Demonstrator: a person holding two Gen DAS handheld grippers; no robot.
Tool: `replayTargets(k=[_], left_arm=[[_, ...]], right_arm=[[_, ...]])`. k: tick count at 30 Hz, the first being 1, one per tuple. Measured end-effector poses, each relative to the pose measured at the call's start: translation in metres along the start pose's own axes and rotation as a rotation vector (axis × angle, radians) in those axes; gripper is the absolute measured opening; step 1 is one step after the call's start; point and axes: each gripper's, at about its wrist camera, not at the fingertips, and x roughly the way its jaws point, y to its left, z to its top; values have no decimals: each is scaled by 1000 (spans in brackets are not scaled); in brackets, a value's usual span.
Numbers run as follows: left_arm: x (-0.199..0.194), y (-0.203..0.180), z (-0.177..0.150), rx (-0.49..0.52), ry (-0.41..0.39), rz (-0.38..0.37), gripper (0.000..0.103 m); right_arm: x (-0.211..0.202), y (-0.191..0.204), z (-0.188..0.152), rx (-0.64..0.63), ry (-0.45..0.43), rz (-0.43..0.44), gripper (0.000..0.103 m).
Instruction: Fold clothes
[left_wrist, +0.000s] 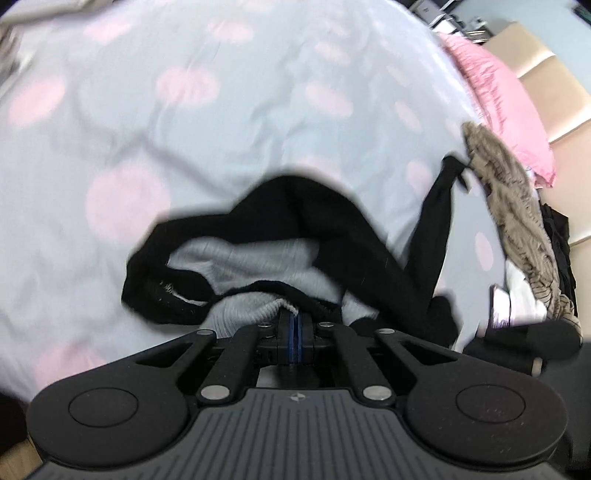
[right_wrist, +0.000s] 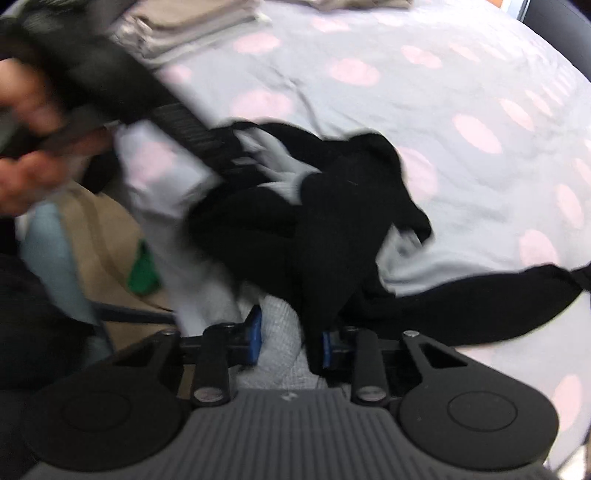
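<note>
Both grippers, my left gripper (left_wrist: 293, 325) pinched tight and my right gripper (right_wrist: 288, 341) clamped looser, grip the black-and-white garment (left_wrist: 280, 229), bunched unfolded on the bedsheet (left_wrist: 184, 110), while folded clothes (right_wrist: 184, 26) sit beyond and a heap (left_wrist: 517, 206) waits.

Soft, even daylight fills both views, bright and without glare. Motion blur smears the pale blue bed sheet with pink spots (left_wrist: 229, 122), most at the edges, where the fisheye lens bends everything into a curve. The crumpled black and pale grey garment (left_wrist: 280, 229) casts only faint shadow. In the right wrist view, the person's hand (right_wrist: 22, 147) is heavily blurred.
</note>
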Motion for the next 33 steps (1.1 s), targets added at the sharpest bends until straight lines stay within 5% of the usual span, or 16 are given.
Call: replayTargets(k=[8, 12, 16, 19, 26, 31, 33], left_arm=[[-46, -2, 38, 146, -76, -8, 0], [-44, 15, 38, 196, -40, 73, 0], [-25, 54, 23, 110, 46, 111, 0], [-34, 72, 15, 64, 49, 84, 1], [-69, 81, 10, -13, -33, 41, 21], [-63, 72, -2, -19, 3, 60, 42], [-54, 72, -8, -37, 35, 68, 42]], right_arm=[[-35, 51, 35, 47, -197, 7, 31], [-13, 56, 41, 138, -184, 14, 35], [17, 61, 32, 134, -102, -12, 39], [17, 52, 31, 134, -84, 0, 56], [-20, 27, 23, 122, -111, -43, 63], [-34, 3, 26, 78, -92, -135, 63], [-32, -6, 28, 66, -83, -152, 61]])
